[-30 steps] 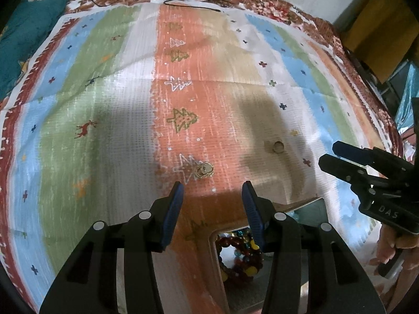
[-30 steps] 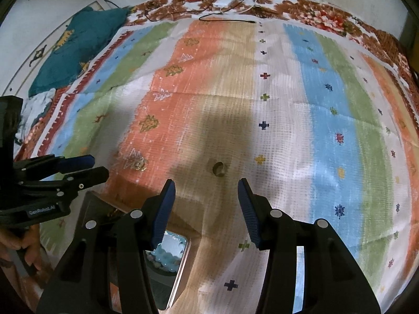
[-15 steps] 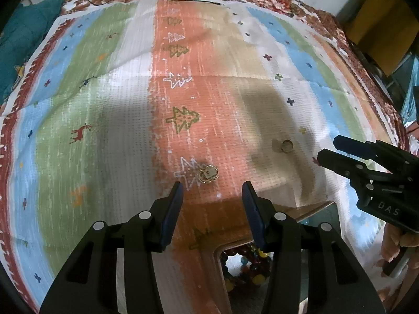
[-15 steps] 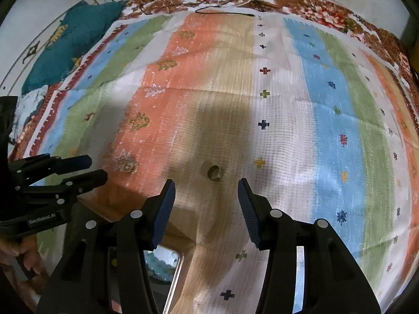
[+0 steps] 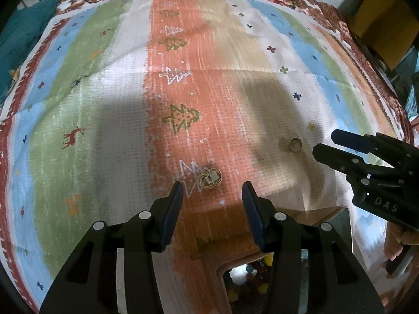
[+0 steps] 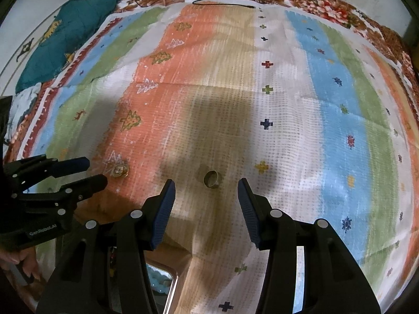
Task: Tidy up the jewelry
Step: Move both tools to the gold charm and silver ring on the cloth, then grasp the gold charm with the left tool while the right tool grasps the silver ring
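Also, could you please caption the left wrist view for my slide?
Open left gripper poised over a gold ornament on the striped cloth, right gripper alongside.

I hold my left hand-held gripper (image 5: 211, 198) low and pointing forward, its blue-padded fingers (image 5: 171, 213) spread wide with nothing between them. My right hand-held gripper (image 6: 206, 198) sits beside it at the same tilt, also spread and empty, my fingertips (image 5: 396, 246) curled around its handle.

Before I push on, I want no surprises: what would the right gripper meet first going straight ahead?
Probably the plain ring, lying on the striped cloth just ahead between the open right gripper fingers; depth is unclear.
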### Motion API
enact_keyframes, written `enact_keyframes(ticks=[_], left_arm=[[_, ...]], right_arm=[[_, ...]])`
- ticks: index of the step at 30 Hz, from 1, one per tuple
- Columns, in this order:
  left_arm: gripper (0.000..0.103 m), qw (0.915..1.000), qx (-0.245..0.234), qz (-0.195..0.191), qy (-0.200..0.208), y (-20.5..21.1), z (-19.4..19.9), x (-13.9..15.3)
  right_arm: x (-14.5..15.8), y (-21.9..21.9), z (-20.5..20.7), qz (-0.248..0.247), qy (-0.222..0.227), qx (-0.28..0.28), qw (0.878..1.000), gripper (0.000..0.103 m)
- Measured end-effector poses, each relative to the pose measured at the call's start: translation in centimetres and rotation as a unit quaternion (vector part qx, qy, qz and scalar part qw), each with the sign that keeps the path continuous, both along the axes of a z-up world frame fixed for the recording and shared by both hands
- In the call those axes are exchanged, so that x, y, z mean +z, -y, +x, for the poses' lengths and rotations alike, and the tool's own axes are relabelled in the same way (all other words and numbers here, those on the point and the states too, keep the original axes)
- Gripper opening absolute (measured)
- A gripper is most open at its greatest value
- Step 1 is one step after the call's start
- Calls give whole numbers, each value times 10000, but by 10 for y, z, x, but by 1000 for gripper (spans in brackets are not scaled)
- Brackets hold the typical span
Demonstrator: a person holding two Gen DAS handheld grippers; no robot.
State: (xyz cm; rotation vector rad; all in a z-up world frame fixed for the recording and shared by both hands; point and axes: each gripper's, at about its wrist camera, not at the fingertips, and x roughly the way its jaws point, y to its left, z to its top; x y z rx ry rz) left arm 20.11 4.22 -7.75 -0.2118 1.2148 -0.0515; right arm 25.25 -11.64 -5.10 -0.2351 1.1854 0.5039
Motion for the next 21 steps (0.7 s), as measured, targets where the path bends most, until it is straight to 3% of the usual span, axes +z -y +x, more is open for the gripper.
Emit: enact_keyframes(ticks=[19,21], left_arm=[[46,9991,-282,92,-296,5,19,-18],[46,9985,-380,127,-365,7,21,-22]], right_arm=[[-20,-14,17,-140,-221,56,9996,49],[-23,-15,19,-159,-251,73,9995,45]])
